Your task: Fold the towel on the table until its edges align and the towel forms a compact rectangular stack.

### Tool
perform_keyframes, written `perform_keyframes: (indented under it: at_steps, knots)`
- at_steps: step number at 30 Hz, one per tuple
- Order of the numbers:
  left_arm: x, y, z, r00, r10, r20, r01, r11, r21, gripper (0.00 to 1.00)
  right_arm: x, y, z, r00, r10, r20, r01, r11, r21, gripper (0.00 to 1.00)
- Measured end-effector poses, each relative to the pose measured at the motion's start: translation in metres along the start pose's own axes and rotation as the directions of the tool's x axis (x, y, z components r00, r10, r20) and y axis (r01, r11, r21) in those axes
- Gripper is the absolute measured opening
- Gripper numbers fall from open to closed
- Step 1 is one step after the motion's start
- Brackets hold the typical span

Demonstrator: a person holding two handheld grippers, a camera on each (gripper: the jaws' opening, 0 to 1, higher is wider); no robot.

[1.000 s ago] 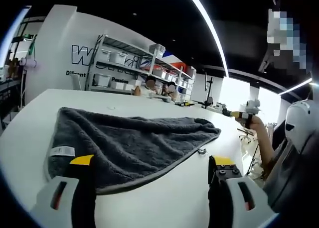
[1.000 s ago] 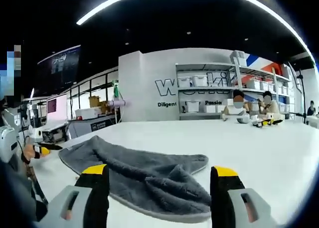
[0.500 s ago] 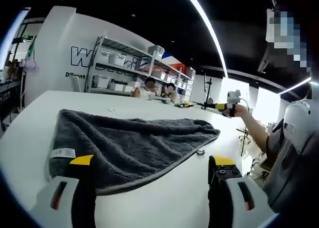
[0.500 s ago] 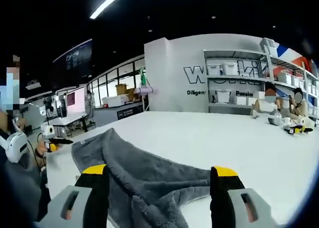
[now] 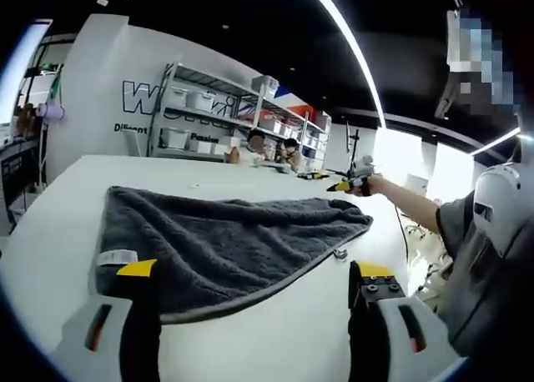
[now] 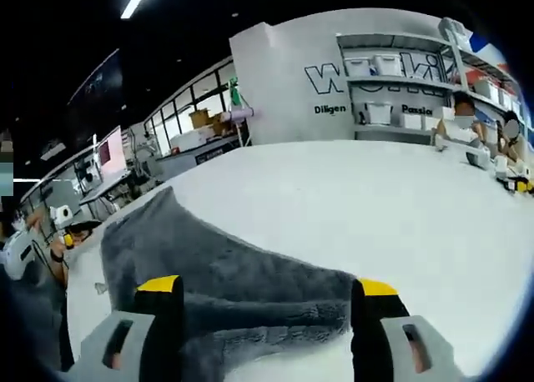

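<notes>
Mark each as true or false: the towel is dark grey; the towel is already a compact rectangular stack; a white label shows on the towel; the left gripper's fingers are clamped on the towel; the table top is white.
1. The towel is dark grey. True.
2. It is already a compact rectangular stack. False: it lies spread out, tapering toward one corner.
3. A white label shows on it. True.
4. The left gripper has its fingers clamped on the towel. False: they stand apart, holding nothing.
5. The table top is white. True.
</notes>
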State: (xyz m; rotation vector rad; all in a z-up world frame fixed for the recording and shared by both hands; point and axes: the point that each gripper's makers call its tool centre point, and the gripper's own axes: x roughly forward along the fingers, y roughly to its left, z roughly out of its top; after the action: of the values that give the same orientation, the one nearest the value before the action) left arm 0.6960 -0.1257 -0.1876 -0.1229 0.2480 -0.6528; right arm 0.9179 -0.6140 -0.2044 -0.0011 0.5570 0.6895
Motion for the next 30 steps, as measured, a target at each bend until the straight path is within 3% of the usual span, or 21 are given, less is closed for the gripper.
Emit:
perform_keyframes:
  at_steps: [5,12,17,25,30]
  knots:
    - [-0.002,0.001,0.000,1.000,0.013,0.001,-0.013,1.000,0.002,0.98,0.012,-0.021,-0.005,0.994,-0.084,-0.075,0.080,0.996,-0.051,0.75]
    - [-0.001,0.000,0.000,1.000,0.018,0.005,-0.018,1.000,0.002,0.98,0.018,-0.036,-0.008,0.984,-0.124,-0.124,0.121,0.992,-0.036,0.65]
    - [-0.001,0.001,-0.001,1.000,0.024,0.006,-0.024,1.000,-0.005,0.98,0.021,-0.047,-0.019,0.970,-0.173,-0.173,0.171,0.985,-0.025,0.59]
    - [-0.002,0.003,-0.001,0.999,0.032,0.008,-0.032,0.999,-0.005,0.98,0.020,-0.060,-0.027,0.957,-0.237,-0.168,0.228,0.971,-0.070,0.43]
    - [-0.002,0.002,-0.001,0.999,0.031,0.008,-0.031,1.000,-0.004,0.98,0.022,-0.058,-0.030,0.959,-0.232,-0.164,0.224,0.972,-0.066,0.35]
